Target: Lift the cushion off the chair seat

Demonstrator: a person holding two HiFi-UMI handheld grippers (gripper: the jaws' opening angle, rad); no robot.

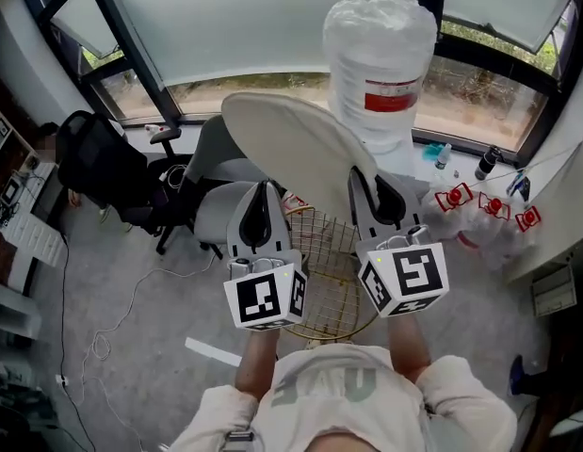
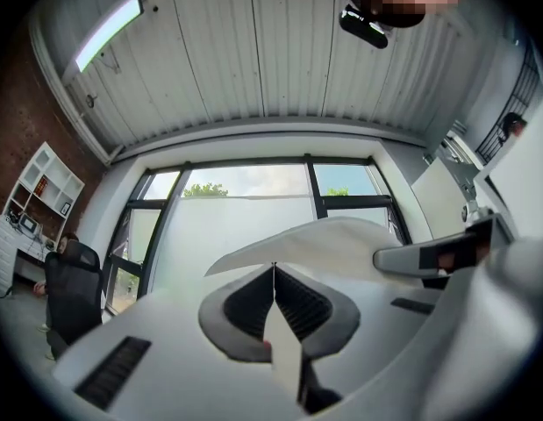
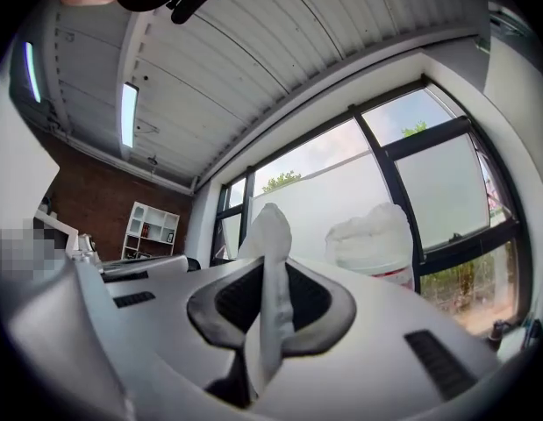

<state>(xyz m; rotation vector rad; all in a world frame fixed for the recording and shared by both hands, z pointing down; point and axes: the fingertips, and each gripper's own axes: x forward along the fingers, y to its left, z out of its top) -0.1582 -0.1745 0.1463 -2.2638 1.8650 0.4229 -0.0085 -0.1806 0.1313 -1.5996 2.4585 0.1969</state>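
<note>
Ahead of and above both grippers, we hold the cream cushion (image 1: 300, 144) tilted in the air, clear of the wire chair seat (image 1: 331, 290) beneath them; the left gripper (image 1: 265, 188) is clamped on its near edge; the right gripper (image 1: 366, 186) pinches that edge alongside. Beyond the right gripper stands a plastic-wrapped water jug (image 1: 380, 73).

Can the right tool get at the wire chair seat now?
Probably not: the right tool is shut on the cushion, sharing its hold with the left tool, though the wire chair below lies uncovered.

Large black-framed windows (image 1: 272, 26) face a grey floor (image 1: 84, 252) with a black office chair (image 1: 98, 163).
</note>
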